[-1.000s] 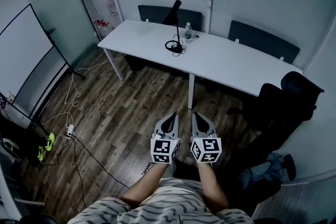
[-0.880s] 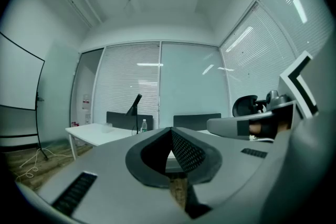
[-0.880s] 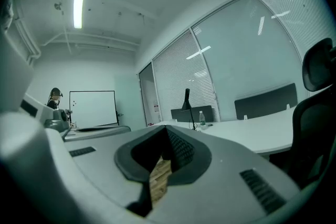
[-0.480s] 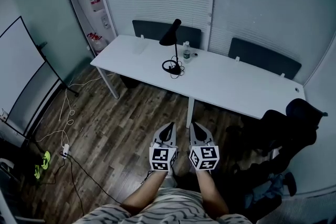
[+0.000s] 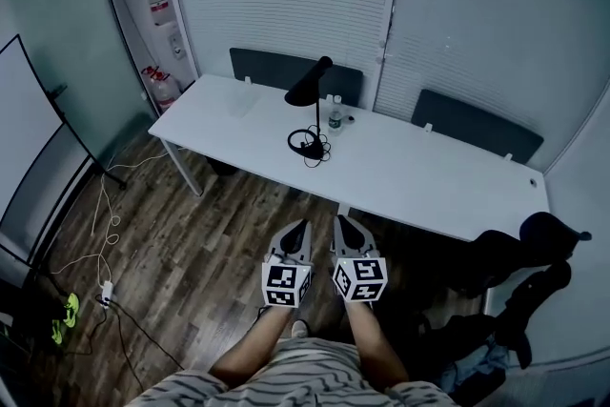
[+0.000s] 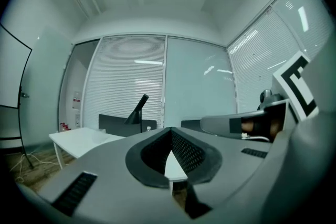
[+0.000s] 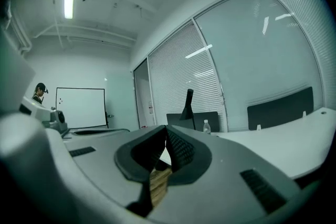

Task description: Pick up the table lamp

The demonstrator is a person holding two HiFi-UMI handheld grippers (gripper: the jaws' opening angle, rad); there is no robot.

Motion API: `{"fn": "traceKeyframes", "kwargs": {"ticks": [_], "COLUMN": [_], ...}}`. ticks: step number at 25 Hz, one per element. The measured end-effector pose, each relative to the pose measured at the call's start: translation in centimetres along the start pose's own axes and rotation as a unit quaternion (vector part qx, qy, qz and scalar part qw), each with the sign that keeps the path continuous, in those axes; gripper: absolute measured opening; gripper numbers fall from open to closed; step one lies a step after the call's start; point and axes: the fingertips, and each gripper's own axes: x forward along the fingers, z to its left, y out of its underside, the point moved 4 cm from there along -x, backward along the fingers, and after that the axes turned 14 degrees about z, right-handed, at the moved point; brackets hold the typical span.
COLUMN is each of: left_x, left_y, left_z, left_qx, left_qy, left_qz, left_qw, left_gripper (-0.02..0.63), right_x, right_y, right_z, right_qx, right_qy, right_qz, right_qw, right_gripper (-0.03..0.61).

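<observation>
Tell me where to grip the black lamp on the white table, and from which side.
Grip the table lamp by its thin upright stem, about mid-height, coming from the table's near edge. The stem is probably the only part narrow enough; the shade slants, cord coils round the base, and a water bottle crowds its far right side.

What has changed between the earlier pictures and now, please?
The person has walked toward the table, carrying the left gripper and right gripper forward side by side, both shut and empty. The table lamp and water bottle stand untouched on it as before.
</observation>
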Motion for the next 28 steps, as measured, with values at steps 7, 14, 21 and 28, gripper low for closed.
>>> {"fn": "traceKeyframes", "kwargs": {"ticks": [7,14,21,28], "left_x": [4.2,7.9,11.5,17.0], "left_y": [-2.4,-2.4,-2.4,-4.8], "left_z": [4.2,6.5,7.9,11.6], "left_qx": [-0.006,-0.018,-0.019,-0.015], "left_qy": [0.009,0.008,0.002,-0.016], "left_qz": [-0.018,-0.014,-0.009,-0.018], "left_qw": [0.9998,0.9997,0.9998,0.9996], "left_gripper": [0.008,0.008,0.008,0.008], "right_x": [5.6,9.3,13.0,19.2], "right_y": [-2.2,-2.4,-3.3,-5.9], "right_z": [-0.6,-2.1,-4.5,-6.5], "right_qx": [-0.006,-0.013,-0.021,-0.028], "right_qy": [0.013,0.020,0.025,0.009], "right_qz": [-0.001,0.013,0.006,-0.007], "right_qw": [1.000,1.000,0.999,1.000], "right_gripper": [0.011,0.011,0.011,0.011]}}
